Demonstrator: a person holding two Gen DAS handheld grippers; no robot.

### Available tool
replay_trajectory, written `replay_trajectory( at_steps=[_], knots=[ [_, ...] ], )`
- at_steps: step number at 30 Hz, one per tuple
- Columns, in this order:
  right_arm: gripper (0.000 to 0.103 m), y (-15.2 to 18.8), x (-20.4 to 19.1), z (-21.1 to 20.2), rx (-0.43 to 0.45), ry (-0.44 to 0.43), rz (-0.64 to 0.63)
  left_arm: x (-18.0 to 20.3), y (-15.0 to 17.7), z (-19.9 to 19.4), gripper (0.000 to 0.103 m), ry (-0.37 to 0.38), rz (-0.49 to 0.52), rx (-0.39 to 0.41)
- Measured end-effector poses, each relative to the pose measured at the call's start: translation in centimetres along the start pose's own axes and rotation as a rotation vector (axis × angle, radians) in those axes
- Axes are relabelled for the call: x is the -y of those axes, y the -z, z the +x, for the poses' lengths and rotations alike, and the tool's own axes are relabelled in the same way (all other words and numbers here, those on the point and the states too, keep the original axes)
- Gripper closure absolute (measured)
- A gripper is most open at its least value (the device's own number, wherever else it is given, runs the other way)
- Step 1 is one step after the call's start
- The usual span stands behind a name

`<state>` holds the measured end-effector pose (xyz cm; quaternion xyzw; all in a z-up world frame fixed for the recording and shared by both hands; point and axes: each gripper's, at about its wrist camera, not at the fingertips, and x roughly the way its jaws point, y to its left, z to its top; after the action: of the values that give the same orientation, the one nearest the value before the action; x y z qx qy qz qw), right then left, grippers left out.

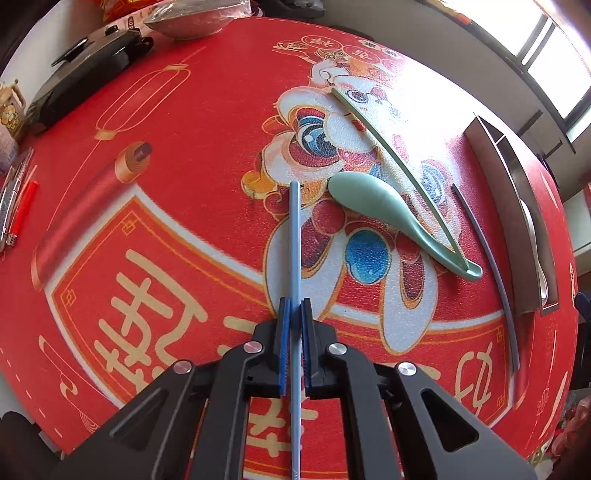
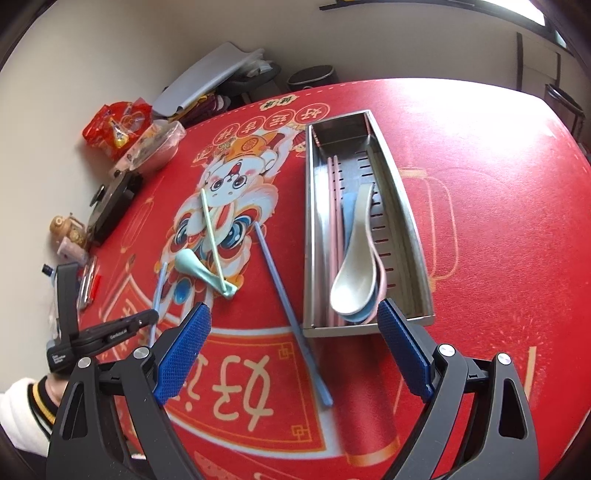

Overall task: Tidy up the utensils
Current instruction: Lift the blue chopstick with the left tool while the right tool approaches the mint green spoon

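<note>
My left gripper (image 1: 294,306) is shut on a light blue chopstick (image 1: 294,240), which runs between the pads and points away over the red tablecloth. In the right wrist view that left gripper (image 2: 149,317) sits low at the left with the blue chopstick (image 2: 159,288) in it. A green spoon (image 1: 369,206) and a green chopstick (image 1: 388,155) lie crossed just to its right. A second blue chopstick (image 2: 288,302) lies beside the steel tray (image 2: 406,221). The tray holds a white spoon (image 2: 354,266), other spoons under it and pink chopsticks (image 2: 332,221). My right gripper (image 2: 293,306) hangs open above the tray's near end, holding nothing.
A black pan with a lid (image 1: 85,70) and a bowl (image 1: 188,22) stand at the table's far left. Pens and a red stick (image 1: 22,206) lie at the left edge. Snack bags (image 2: 118,125) sit by the wall. A person's white sleeve (image 2: 26,406) shows at the lower left.
</note>
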<state>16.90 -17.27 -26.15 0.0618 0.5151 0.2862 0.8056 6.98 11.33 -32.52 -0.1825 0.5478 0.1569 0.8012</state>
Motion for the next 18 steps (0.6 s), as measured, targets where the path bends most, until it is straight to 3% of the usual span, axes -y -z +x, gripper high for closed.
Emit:
replay_trajectory(
  at_steps=[10, 17, 18],
  knots=[
    [0.015, 0.6, -5.3, 3.3, -0.092, -0.022, -0.026, -1.8, -0.1, -0.2, 0.097, 0.051, 0.065, 0.015],
    [0.015, 0.6, -8.6, 6.4, -0.118, -0.039, 0.007, -2.5, -0.4, 0.1, 0.097, 0.127, 0.124, 0.014],
    [0.022, 0.6, -9.0, 6.9, -0.12, -0.04, 0.015, -2.6, -0.5, 0.1, 0.097, 0.135, 0.135, 0.013]
  ],
)
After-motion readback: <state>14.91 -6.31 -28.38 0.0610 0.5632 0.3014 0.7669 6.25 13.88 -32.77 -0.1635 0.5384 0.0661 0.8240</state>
